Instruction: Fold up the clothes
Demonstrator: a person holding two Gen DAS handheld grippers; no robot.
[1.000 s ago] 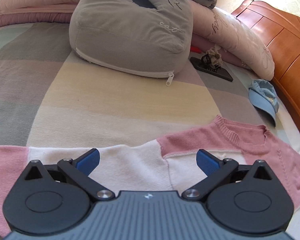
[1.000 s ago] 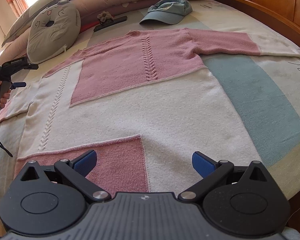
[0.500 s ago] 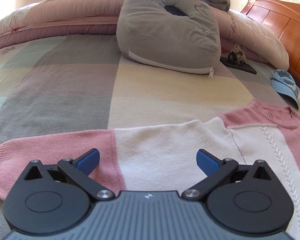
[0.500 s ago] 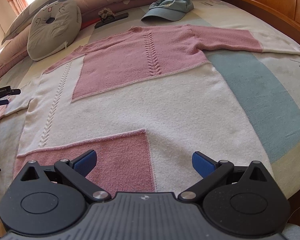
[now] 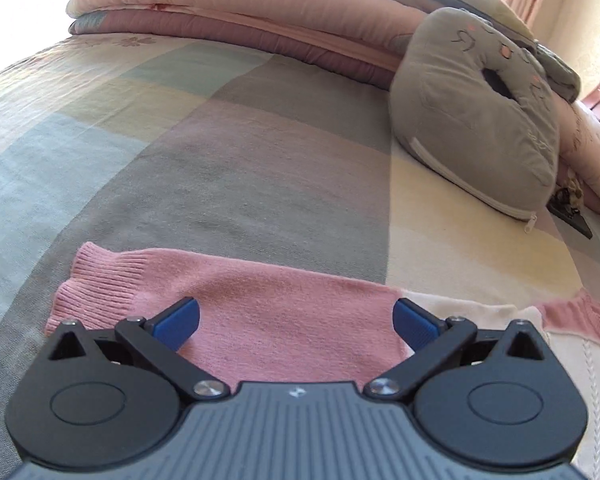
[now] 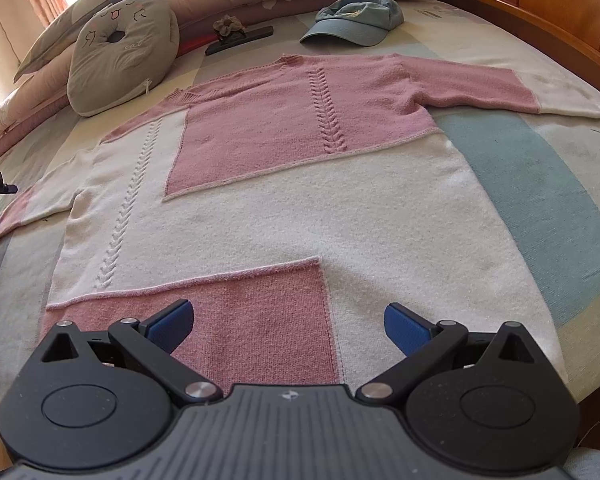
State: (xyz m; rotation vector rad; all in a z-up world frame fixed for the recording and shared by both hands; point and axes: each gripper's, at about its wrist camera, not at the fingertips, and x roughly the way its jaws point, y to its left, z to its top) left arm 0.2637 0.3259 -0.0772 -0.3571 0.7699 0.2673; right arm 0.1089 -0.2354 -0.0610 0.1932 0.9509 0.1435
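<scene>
While spread, left gripper (image 5: pixel 296 322) over sleeve (image 5: pixel 228 300)

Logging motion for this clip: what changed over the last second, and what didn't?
The left claw travelled outward along the sweater's sleeve, from near the collar to the pink cuff. It grasped nothing; its jaws are open. The right claw stayed open over the hem, edging slightly closer. The sweater lies flat, unfolded; cap and cushion unmoved.
</scene>
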